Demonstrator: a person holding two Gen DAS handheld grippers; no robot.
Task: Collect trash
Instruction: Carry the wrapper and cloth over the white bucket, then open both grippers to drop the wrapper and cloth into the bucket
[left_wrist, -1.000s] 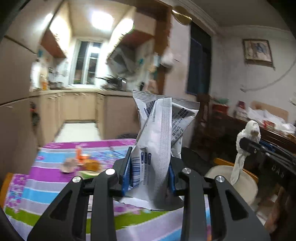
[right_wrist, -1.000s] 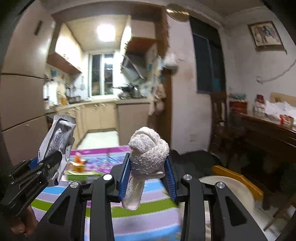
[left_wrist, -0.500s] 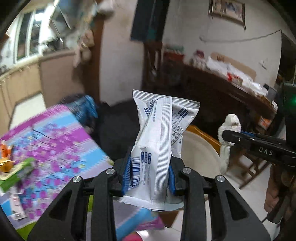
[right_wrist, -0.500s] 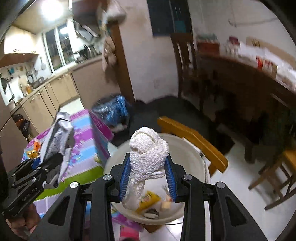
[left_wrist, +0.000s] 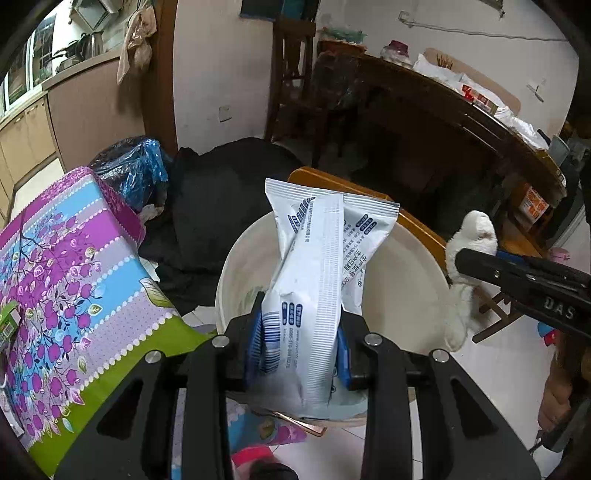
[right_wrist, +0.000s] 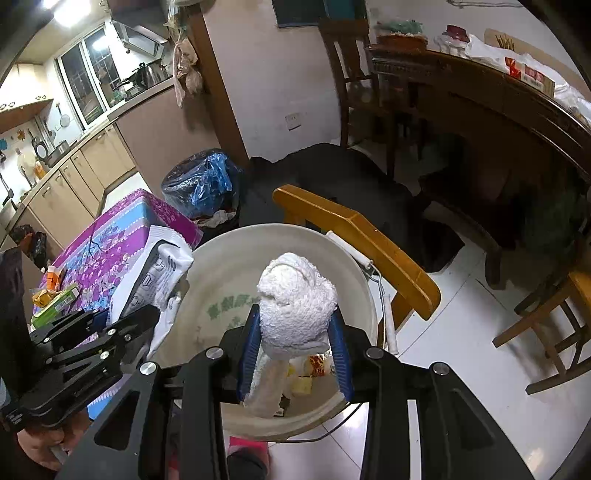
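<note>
My left gripper (left_wrist: 299, 350) is shut on a white printed snack wrapper (left_wrist: 317, 266) and holds it upright over the white bucket (left_wrist: 402, 295). My right gripper (right_wrist: 293, 354) is shut on a crumpled white tissue wad (right_wrist: 295, 299) above the same bucket (right_wrist: 221, 266), which has yellow and red scraps (right_wrist: 314, 369) at its bottom. The left gripper with its wrapper (right_wrist: 155, 280) shows at the bucket's left rim in the right wrist view. The right gripper with the tissue (left_wrist: 469, 236) shows at the right in the left wrist view.
A table with a purple, blue and green striped cloth (left_wrist: 74, 266) stands left of the bucket, with small packets (right_wrist: 55, 295) on it. A yellow wooden chair back (right_wrist: 354, 236) stands behind the bucket. A bin with a blue bag (right_wrist: 203, 181), black cloth and a dark wooden table lie beyond.
Both grippers have swung from facing the kitchen and table to above the white bucket, tilting down. Each still holds its item.
</note>
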